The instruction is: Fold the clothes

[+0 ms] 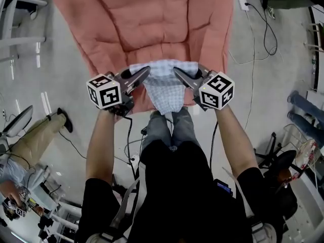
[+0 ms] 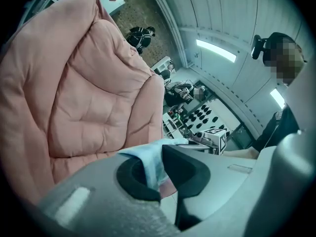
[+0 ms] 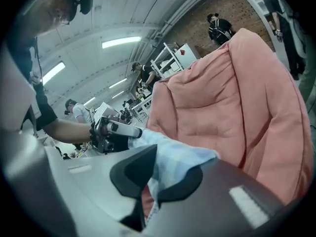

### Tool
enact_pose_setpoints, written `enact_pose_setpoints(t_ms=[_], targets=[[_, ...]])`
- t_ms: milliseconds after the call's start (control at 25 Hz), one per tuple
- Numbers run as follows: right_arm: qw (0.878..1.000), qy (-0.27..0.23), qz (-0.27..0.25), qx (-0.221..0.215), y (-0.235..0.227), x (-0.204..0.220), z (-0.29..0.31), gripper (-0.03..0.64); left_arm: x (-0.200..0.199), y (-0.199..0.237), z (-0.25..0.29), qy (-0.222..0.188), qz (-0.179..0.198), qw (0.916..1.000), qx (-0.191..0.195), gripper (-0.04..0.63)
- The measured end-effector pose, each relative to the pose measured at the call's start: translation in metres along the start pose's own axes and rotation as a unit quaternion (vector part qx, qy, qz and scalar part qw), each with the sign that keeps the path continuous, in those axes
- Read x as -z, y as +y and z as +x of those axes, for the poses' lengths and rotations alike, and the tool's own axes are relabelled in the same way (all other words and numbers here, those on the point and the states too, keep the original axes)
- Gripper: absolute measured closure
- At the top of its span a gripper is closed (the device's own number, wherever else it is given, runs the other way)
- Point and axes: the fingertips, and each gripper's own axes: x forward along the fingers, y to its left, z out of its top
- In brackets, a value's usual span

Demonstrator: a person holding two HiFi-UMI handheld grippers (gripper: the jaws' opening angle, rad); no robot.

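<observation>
Grippers and cloth, listed from your hands outward:

- Left gripper: closed. Your jaws pinch one top corner of the checked garment, and pale blue cloth sits squeezed between the dark pads.
- Right gripper: closed likewise on the opposite top corner, with cloth bunched between its pads.
- Checked garment: stretched between your two grippers at the near edge of the pink cushion. The rest hangs down in front of that edge, toward your legs. By my reading, you hold it by two corners so it hangs flat and the edges can be matched before the first fold.
- Pink cushion: quilted and broad, lying beyond the garment. It is probably the surface for laying the cloth down.
- Head view only: shows the garment's full spread, its hanging length, and both grippers level with each other at the cushion's near edge.
- Gripper views only: show each pinch close up and the other gripper across the cloth. They also show people standing beyond the cushion's far side.
</observation>
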Motion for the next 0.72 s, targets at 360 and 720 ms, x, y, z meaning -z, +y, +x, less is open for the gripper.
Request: enact_pose_setpoints(t_ms=[360, 720], targets=[[1.0, 0.007, -0.007, 0.003, -0.051, 0.017, 0.036, 0.604, 0.009, 0.056, 0.022, -0.016, 0.008, 0.9998, -0.005, 0.569], [1.0, -0.004, 0.026, 0.014, -0.053, 0.062, 0.056, 0.603, 0.051, 0.086, 0.018, -0.042, -0.017, 0.999, 0.003, 0.569]])
